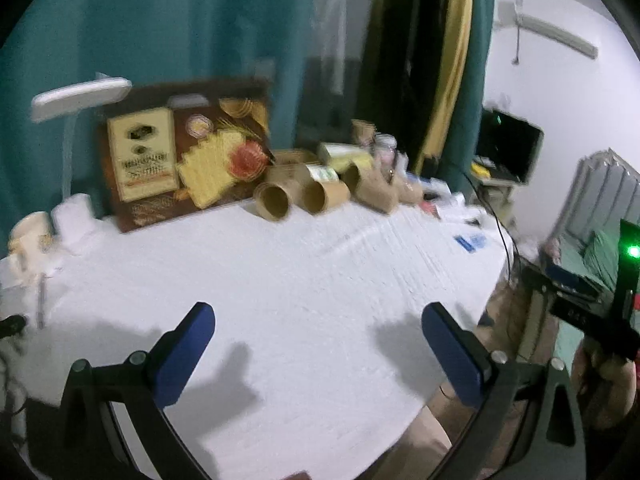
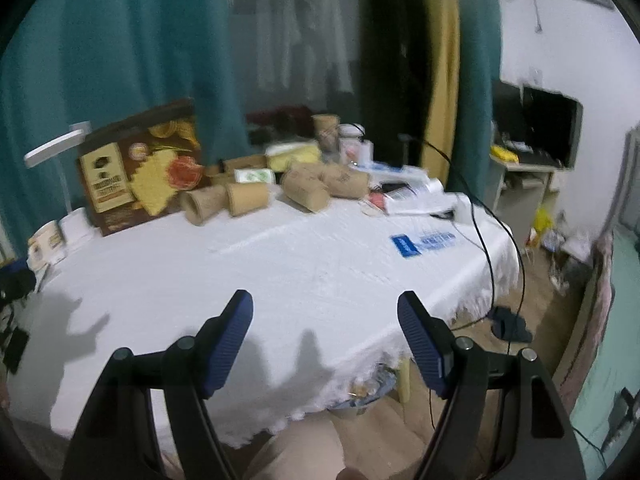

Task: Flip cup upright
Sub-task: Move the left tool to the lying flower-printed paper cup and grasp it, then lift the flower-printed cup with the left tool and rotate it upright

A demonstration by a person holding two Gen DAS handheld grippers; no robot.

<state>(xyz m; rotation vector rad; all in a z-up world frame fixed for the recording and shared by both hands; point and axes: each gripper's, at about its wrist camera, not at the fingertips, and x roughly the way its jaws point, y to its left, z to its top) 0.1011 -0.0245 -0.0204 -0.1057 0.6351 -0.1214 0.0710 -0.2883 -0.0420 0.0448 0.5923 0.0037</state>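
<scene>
Several brown paper cups lie on their sides at the far edge of the white-clothed table [image 1: 304,288]. The nearest one [image 1: 274,199] shows its open mouth; another [image 1: 322,196] lies beside it. In the right wrist view the same cups [image 2: 204,202] [image 2: 248,198] lie at the back, with more [image 2: 308,190] to their right. My left gripper [image 1: 318,320] is open and empty above the near part of the table. My right gripper [image 2: 325,312] is open and empty over the table's near right edge. Both are far from the cups.
A brown biscuit box [image 1: 184,152] leans on the teal curtain at the back left, next to a white desk lamp [image 1: 76,100]. White mugs [image 1: 30,236] stand at the far left. Boxes, a jar [image 2: 352,146] and papers crowd the back right. A black cable [image 2: 486,240] hangs over the right edge.
</scene>
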